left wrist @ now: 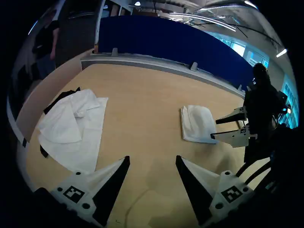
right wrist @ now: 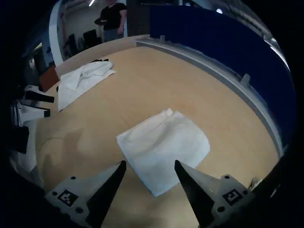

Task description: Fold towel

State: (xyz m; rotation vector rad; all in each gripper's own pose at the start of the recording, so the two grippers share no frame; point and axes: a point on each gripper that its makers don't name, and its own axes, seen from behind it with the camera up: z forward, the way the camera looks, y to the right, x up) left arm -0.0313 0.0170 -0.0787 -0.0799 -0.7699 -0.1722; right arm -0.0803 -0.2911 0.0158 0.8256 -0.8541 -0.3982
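Observation:
A white towel folded into a small rectangle (right wrist: 165,144) lies flat on the wooden table, just ahead of my right gripper (right wrist: 150,169), whose fingers stand open above its near edge. In the left gripper view the same folded towel (left wrist: 197,123) lies at centre right, with the right gripper (left wrist: 214,127) open at its right side. My left gripper (left wrist: 152,163) is open over bare table, holding nothing. A loose pile of white towels (left wrist: 72,125) lies to its left; in the right gripper view that pile (right wrist: 81,79) sits at the far left. The left gripper (right wrist: 40,104) shows at the left edge there.
The wooden table (left wrist: 144,98) has a grey raised rim and a blue partition (left wrist: 171,41) along its far side. A person in dark clothes (right wrist: 113,19) stands beyond the table's far end. A dark item (left wrist: 60,97) peeks from under the loose pile.

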